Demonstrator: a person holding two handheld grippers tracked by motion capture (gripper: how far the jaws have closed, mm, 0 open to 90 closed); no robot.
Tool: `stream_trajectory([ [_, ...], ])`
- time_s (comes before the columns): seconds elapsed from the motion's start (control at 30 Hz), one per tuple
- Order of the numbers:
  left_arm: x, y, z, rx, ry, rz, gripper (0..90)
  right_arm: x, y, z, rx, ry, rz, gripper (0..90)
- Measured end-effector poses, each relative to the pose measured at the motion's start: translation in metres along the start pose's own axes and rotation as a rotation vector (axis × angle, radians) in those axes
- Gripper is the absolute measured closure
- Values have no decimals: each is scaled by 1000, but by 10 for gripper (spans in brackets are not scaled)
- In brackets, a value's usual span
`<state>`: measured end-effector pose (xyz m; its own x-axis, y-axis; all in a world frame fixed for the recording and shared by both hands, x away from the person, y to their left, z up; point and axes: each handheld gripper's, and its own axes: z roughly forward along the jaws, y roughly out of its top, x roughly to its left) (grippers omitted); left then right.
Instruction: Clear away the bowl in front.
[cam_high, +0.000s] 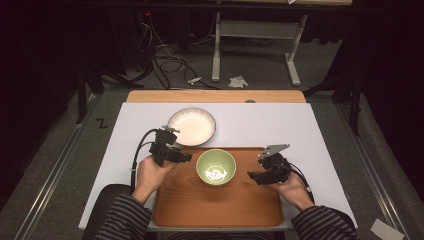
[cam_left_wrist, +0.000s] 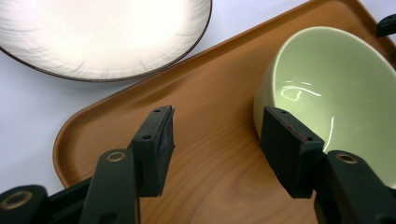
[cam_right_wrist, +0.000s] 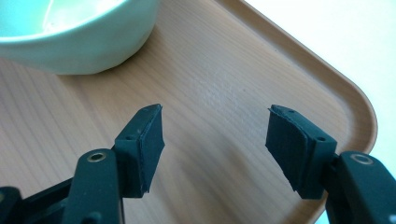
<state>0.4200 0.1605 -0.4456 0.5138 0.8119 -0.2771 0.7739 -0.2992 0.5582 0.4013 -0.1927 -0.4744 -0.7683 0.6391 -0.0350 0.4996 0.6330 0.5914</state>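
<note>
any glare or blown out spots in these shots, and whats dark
High view: the surroundings beyond the table fall to near black. Left gripper view: the white plate is overexposed at its centre, and the green bowl shows bright curved glints. Right gripper view: the surface beyond the tray is washed out.

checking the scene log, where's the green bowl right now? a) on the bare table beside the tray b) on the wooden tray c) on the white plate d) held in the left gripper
b, the green bowl stands on the wooden tray, between the two open grippers, while the white plate lies apart on the table behind the tray.
</note>
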Motion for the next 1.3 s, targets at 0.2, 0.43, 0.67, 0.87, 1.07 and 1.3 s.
stream_trajectory([
  [0.2,3,-3,4,7,5,-13,450,0,0,0,2,-1,0,379],
  [0.43,6,-5,11,16,4,-25,450,0,0,0,2,1,5,379],
  [0.67,6,-7,17,28,2,-30,450,1,0,0,4,1,6,379],
  [0.87,7,-7,23,40,3,-32,447,1,0,1,3,-2,0,379],
  [1.07,10,-8,28,66,9,-42,444,0,0,1,6,-4,-1,379],
  [1.3,12,-9,29,77,9,-50,437,0,0,1,7,-3,-1,379],
])
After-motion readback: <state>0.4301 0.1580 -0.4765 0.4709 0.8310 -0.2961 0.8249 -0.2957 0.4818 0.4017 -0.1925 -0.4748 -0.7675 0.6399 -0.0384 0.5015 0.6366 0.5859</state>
